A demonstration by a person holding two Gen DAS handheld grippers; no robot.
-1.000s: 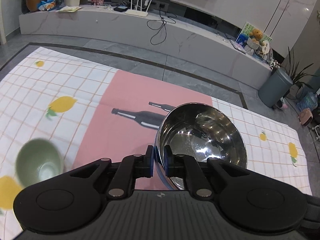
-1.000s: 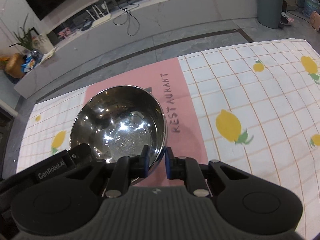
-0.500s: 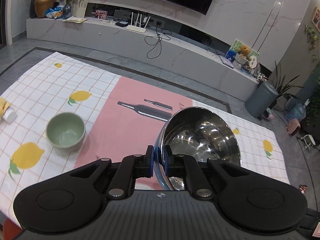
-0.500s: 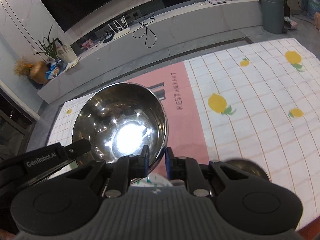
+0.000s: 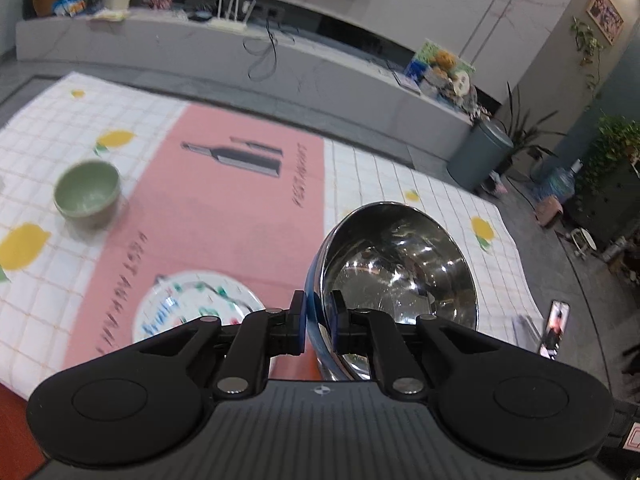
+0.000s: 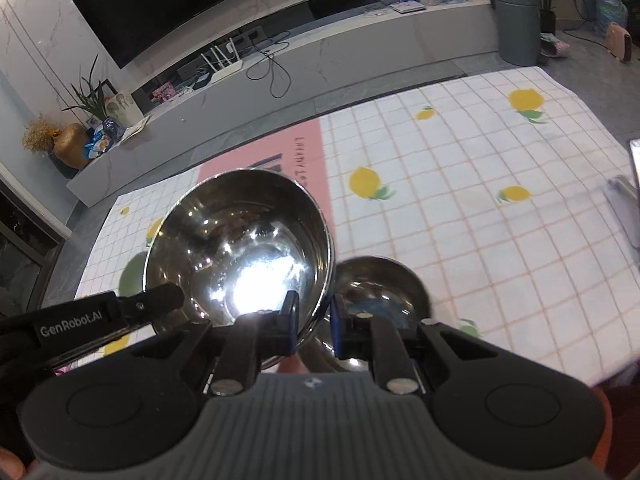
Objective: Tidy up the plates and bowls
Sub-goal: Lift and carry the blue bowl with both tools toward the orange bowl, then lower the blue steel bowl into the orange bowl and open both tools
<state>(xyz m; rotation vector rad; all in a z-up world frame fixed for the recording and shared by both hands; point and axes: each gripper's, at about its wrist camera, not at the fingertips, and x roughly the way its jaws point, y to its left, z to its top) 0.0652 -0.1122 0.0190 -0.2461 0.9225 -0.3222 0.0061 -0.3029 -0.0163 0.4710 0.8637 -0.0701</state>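
Both grippers hold one large steel bowl [image 5: 400,264] by its rim, above the tablecloth. My left gripper [image 5: 318,320] is shut on its left rim. My right gripper [image 6: 313,326] is shut on its right rim; the bowl shows there too [image 6: 240,240], with the left gripper's finger at its far side. A second, smaller steel bowl [image 6: 380,288] sits on the cloth just right of and below the held one. A green bowl [image 5: 86,194] stands at the left. A patterned plate [image 5: 192,308] lies under my left gripper.
The lemon-print tablecloth [image 6: 480,200] with a pink centre strip [image 5: 224,208] covers the table. A phone [image 5: 554,328] lies near the table's right edge. A grey bin [image 5: 480,156] and a low TV bench stand beyond the table.
Both grippers have carried the large steel bowl up and to the right. The patterned plate, the smaller steel bowl and the phone have come into view.
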